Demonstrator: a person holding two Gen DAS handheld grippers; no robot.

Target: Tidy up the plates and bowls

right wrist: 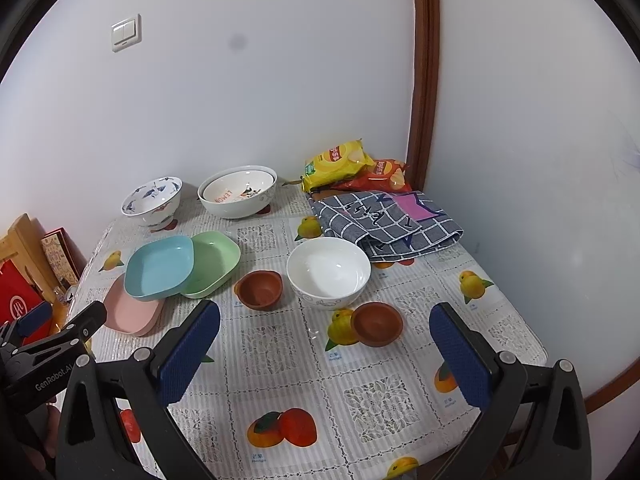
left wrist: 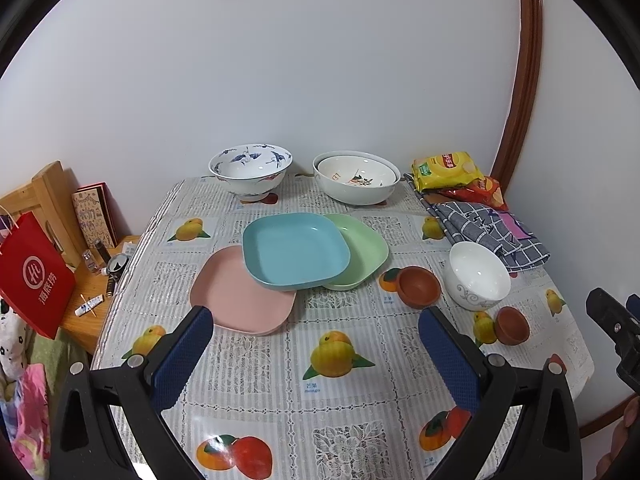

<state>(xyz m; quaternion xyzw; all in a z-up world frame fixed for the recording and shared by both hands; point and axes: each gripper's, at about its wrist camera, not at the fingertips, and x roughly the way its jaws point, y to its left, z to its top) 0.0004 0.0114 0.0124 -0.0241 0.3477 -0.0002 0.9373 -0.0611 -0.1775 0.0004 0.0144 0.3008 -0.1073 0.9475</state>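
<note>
Three square plates overlap mid-table: a blue plate (left wrist: 294, 250) (right wrist: 160, 266) rests on a pink plate (left wrist: 240, 300) (right wrist: 132, 312) and a green plate (left wrist: 366, 248) (right wrist: 218, 258). At the back stand a blue-patterned bowl (left wrist: 250, 170) (right wrist: 152, 202) and a small bowl nested in a large white bowl (left wrist: 356, 180) (right wrist: 238, 192). A plain white bowl (left wrist: 478, 274) (right wrist: 328, 272) and two small brown bowls (left wrist: 418, 286) (right wrist: 260, 290) (right wrist: 376, 324) sit nearer. My left gripper (left wrist: 316, 330) hovers open before the pink plate. My right gripper (right wrist: 326, 326) hovers open near the brown bowls. Both hold nothing.
Chip bags (left wrist: 448, 170) (right wrist: 340, 160) and a folded checked cloth (left wrist: 488, 232) (right wrist: 384, 224) lie at the back right. The fruit-print tablecloth (left wrist: 336, 400) covers the table against the wall. A low wooden stand (left wrist: 92, 312) with a red bag (left wrist: 34, 276) sits to the left.
</note>
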